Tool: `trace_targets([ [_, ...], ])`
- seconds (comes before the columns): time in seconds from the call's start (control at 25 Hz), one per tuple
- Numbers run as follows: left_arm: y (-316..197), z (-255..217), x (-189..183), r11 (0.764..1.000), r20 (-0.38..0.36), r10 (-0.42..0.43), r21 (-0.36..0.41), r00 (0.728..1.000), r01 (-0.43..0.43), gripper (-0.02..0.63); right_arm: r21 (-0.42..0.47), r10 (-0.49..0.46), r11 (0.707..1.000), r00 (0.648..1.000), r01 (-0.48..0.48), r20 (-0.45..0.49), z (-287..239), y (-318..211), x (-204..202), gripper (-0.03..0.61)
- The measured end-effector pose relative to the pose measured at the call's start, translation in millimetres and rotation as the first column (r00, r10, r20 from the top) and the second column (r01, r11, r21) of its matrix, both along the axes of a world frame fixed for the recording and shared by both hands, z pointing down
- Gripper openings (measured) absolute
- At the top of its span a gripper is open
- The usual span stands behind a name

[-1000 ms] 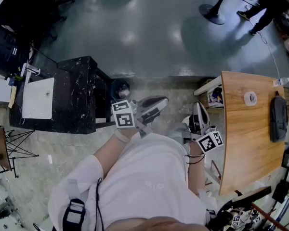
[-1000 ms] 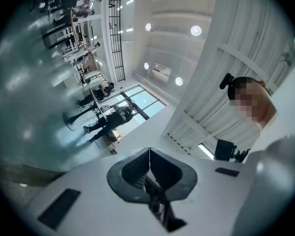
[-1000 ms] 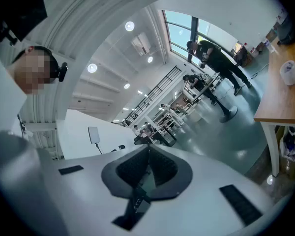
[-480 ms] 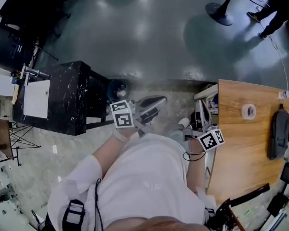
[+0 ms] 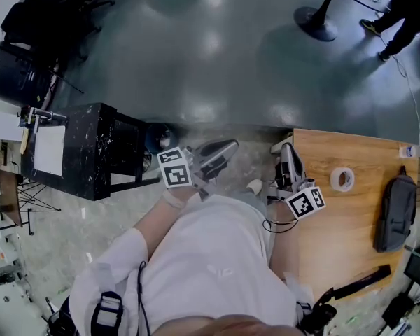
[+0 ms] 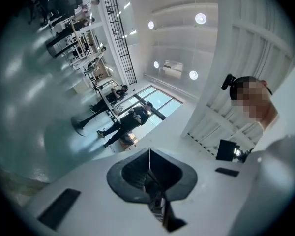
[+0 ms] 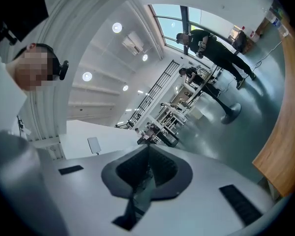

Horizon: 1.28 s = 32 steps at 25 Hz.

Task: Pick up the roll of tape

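The roll of tape [image 5: 341, 179], a pale ring, lies flat on the wooden table [image 5: 336, 243] at the right of the head view. My right gripper [image 5: 286, 150] is held level at the table's near left corner, a little left of the tape and not touching it. Its jaws are shut and empty [image 7: 148, 149]. My left gripper [image 5: 227, 148] hangs over the floor further left, also shut with nothing in it [image 6: 149, 152]. Neither gripper view shows the tape; the right gripper view catches only the table's edge [image 7: 286, 141].
A black bag [image 5: 392, 212] and a small bottle [image 5: 411, 150] lie on the table beyond the tape. A black cabinet [image 5: 91, 156] stands on the left. A round table base [image 5: 315, 21] and a person [image 5: 406, 9] are far off across the grey floor.
The table and tape have slid left and nearer in the head view as I walk toward them. Both grippers have travelled along with me and stay shut.
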<state>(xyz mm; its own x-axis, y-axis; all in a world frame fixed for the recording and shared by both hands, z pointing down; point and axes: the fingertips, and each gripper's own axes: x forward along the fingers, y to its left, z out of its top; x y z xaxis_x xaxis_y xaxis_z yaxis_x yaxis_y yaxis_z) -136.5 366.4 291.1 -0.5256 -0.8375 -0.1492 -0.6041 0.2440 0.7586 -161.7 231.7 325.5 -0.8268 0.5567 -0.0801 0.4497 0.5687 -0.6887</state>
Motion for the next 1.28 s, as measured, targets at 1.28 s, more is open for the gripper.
trace_targets([
  [1.28, -315, 45, -57, 0.73, -0.014, 0.678, -0.104, 0.735, -0.675, 0.027, 0.138, 0.666, 0.745, 0.741, -0.653, -0.086, 46, -285, 47, 0.023],
])
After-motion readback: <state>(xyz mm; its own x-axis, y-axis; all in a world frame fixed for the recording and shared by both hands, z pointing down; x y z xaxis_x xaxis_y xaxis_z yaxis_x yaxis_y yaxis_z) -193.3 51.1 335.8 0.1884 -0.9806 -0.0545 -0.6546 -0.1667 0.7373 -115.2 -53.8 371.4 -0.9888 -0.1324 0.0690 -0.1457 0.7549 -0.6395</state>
